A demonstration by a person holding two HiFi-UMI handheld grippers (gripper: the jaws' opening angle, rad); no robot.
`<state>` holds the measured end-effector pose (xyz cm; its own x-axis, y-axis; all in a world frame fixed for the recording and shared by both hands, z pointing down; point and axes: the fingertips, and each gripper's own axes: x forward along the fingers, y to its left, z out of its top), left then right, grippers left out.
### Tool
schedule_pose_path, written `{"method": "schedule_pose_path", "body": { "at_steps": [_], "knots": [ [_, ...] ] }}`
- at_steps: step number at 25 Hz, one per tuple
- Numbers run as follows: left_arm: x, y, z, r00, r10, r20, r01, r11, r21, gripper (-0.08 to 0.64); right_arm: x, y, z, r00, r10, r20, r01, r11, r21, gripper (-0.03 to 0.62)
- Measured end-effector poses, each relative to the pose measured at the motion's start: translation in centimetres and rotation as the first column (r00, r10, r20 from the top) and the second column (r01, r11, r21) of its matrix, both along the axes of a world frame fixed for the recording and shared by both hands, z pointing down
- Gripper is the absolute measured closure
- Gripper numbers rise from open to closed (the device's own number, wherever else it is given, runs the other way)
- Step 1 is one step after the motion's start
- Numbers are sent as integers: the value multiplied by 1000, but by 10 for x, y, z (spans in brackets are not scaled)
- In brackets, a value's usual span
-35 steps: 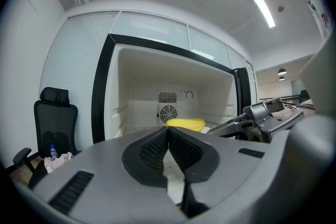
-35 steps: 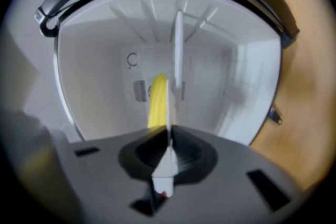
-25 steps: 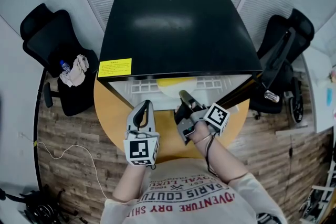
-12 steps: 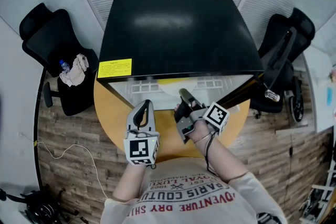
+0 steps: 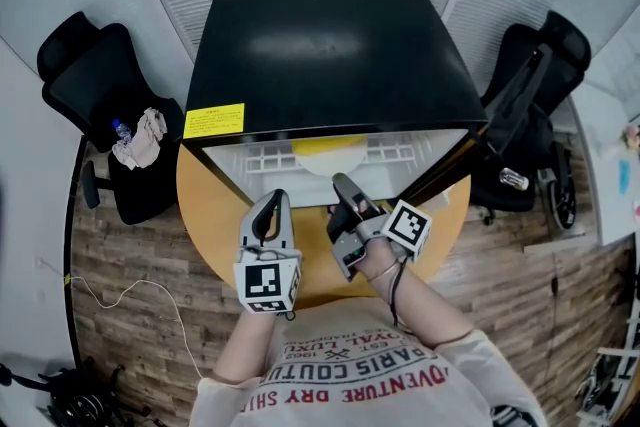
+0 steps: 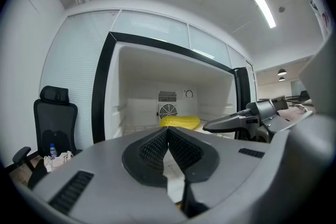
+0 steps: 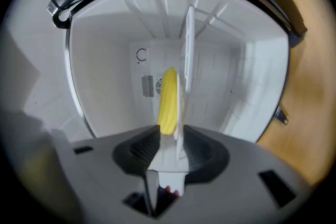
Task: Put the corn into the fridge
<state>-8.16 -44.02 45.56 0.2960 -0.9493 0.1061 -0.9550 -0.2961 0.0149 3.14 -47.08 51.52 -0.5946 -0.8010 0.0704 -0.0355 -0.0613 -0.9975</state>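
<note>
Right claw (image 5: 341,184), clenched before, now opening, empty, one corn (image 5: 325,146) in one fridge (image 5: 330,45), left claw (image 5: 275,203) clenched

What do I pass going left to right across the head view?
First a black chair → left gripper → right gripper, its jaws opening with nothing between them → second black chair. The fridge spans the middle, so it is left out.
</note>
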Motion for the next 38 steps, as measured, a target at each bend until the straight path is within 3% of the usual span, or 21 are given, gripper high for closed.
{"method": "schedule_pose_path", "body": {
  "at_steps": [3, 5, 8, 11, 13, 18, 23, 25, 28, 33, 38],
  "knots": [
    [3, 7, 0, 1000, 4, -4, -4, 1000, -1, 526, 0, 15, -2, 998, -35, -44, 37, 998, 48, 476],
    [5, 12, 1, 1000, 4, -4, -4, 1000, -5, 526, 1, 25, 0, 990, -70, -123, 81, 993, 82, 540],
    [6, 21, 5, 1000, 3, -1, -3, 1000, -15, 526, 4, 39, 0, 967, -98, -237, 131, 983, 127, 556],
    [8, 28, 5, 1000, 0, -5, 0, 1000, -17, 526, 3, 46, -18, 929, -85, -360, 190, 945, 267, 560],
    [11, 32, 5, 1000, 2, -11, -3, 1000, -18, 526, 4, 49, -27, 864, -50, -501, 254, 903, 348, 560],
    [18, 39, 5, 1000, 11, -16, -11, 1000, -21, 526, 10, 57, -44, 632, 121, -765, 412, 784, 465, 558],
    [26, 45, 7, 1000, 29, -2, -29, 999, -22, 526, 19, 63, -47, 383, 291, -877, 536, 704, 467, 558],
    [28, 47, 7, 999, 33, 7, -33, 999, -18, 526, 23, 64, -45, 315, 329, -890, 557, 696, 454, 558],
    [30, 49, 6, 999, 39, 18, -38, 999, -14, 526, 26, 66, -47, 271, 360, -893, 573, 685, 450, 558],
    [33, 53, 3, 998, 51, 34, -50, 999, -7, 526, 24, 72, -59, 182, 440, -879, 620, 643, 450, 563],
    [36, 54, 0, 997, 65, 41, -65, 998, 2, 526, 21, 72, -70, 191, 462, -866, 611, 635, 473, 563]
  ]
}}
